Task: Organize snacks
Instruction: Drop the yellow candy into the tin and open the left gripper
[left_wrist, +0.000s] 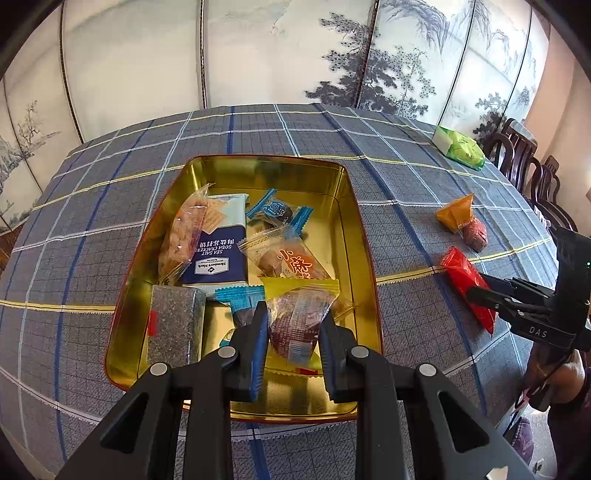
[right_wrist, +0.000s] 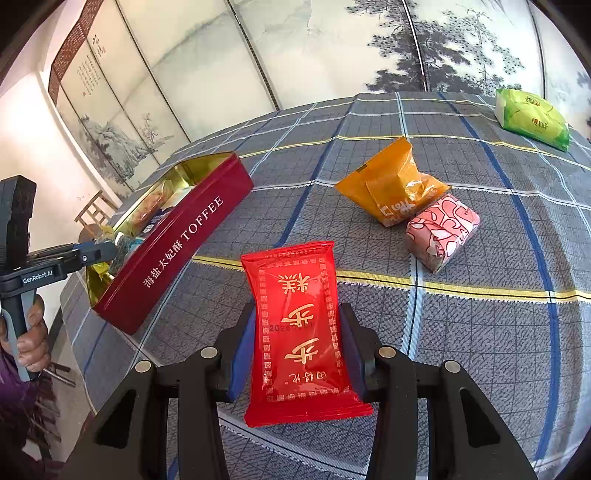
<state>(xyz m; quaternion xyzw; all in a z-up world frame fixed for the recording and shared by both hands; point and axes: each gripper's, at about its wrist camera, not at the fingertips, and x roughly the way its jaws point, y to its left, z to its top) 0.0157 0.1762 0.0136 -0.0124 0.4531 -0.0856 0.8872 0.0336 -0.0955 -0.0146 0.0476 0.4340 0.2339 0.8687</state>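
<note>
Sitting between right gripper (right_wrist: 297, 345) fingers: red packet (right_wrist: 301, 332).

Red packet (right_wrist: 301, 332) with gold characters, maroon tin (right_wrist: 177, 240) gold inside, grey-blue checked tablecloth (right_wrist: 480, 332).

Left wrist: close, steeply down into tin (left_wrist: 360, 221) | Right wrist: close, down across table (right_wrist: 480, 332) | Shared: tin, red packet (right_wrist: 303, 332)

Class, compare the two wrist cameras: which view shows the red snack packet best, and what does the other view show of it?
The right wrist view: the red snack packet fills the centre, gold print facing up, clamped by the right gripper. The left wrist view shows it small and side-on at the right edge, partly hidden by that gripper's fingers.
</note>
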